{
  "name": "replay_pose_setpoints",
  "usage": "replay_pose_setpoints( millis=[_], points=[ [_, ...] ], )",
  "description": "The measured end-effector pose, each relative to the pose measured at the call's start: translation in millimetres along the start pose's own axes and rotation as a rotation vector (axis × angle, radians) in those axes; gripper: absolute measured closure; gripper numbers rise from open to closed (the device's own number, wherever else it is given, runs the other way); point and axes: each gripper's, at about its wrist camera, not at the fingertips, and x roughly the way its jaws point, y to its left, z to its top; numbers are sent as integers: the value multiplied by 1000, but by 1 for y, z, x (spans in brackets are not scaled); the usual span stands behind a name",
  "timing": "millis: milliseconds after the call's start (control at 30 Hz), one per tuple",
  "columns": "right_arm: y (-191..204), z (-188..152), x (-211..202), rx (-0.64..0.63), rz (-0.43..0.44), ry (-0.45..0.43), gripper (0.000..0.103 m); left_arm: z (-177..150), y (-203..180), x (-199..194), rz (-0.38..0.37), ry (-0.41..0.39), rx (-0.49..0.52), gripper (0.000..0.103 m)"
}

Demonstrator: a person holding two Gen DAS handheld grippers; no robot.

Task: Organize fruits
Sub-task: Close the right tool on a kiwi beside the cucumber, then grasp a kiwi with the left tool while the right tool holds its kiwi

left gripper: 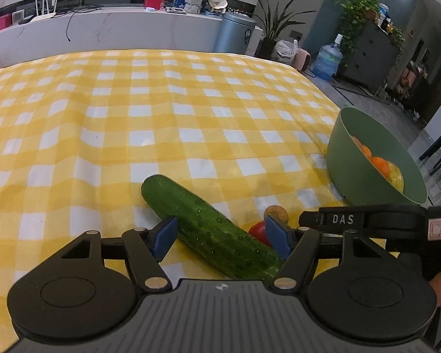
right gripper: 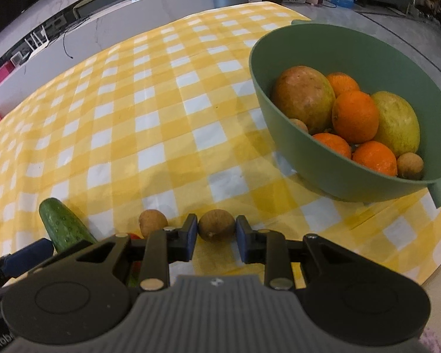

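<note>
The cucumber (left gripper: 211, 229) lies diagonally on the checked cloth (left gripper: 161, 103). The left gripper (left gripper: 220, 235) is released: its 2 blue pads stand wide, one on each side of the cucumber, and neither visibly presses on it. Risk: the cucumber lies skewed to the pads, so a closure here may roll or pivot it rather than seat it. A long item gripped away from its middle may also tip when lifted.

A red tomato (left gripper: 257, 231) sits just beside the cucumber, close to the left gripper's right pad. Risk: that pad may nudge it and send it rolling.

A small brown fruit (right gripper: 153, 222) rests loose on the cloth. Just right of it, the right gripper (right gripper: 216, 235) is clenched on a second brown fruit (right gripper: 216, 225), which is held between its 2 pads, low over the cloth. Risk: the fruit is round and held only near the pad tips, so it may squirt out during transfer.

The green bowl (right gripper: 323, 158) stands at the right, near the table edge, already holding 4 oranges and other fruit. Risk: a fruit dropped from height may bounce out and leave the table.
</note>
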Motion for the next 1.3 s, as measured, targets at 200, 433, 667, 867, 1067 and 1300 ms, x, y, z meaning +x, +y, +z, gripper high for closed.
replay_pose_setpoints(
  millis=[200, 433, 667, 867, 1067, 1300],
  points=[
    [-21, 1, -9, 113, 67, -34, 79, 12, -10, -2, -50, 5, 48, 26],
    [-31, 1, -13, 165, 121, -36, 79, 32, -36, 24, -92, 92, 124, 43],
    [-48, -1, -22, 239, 157, -58, 79, 35, -42, 49, -102, 166, 153, 56],
    [-50, -1, -19, 260, 183, -38, 79, 33, -50, 58, -81, 167, 215, 65],
    [-55, -3, -19, 305, 219, -42, 79, 30, -56, 65, -105, 210, 262, 66],
    [-57, -4, -23, 326, 248, -51, 79, 26, -61, 66, -68, 202, 287, 71]
  ],
)
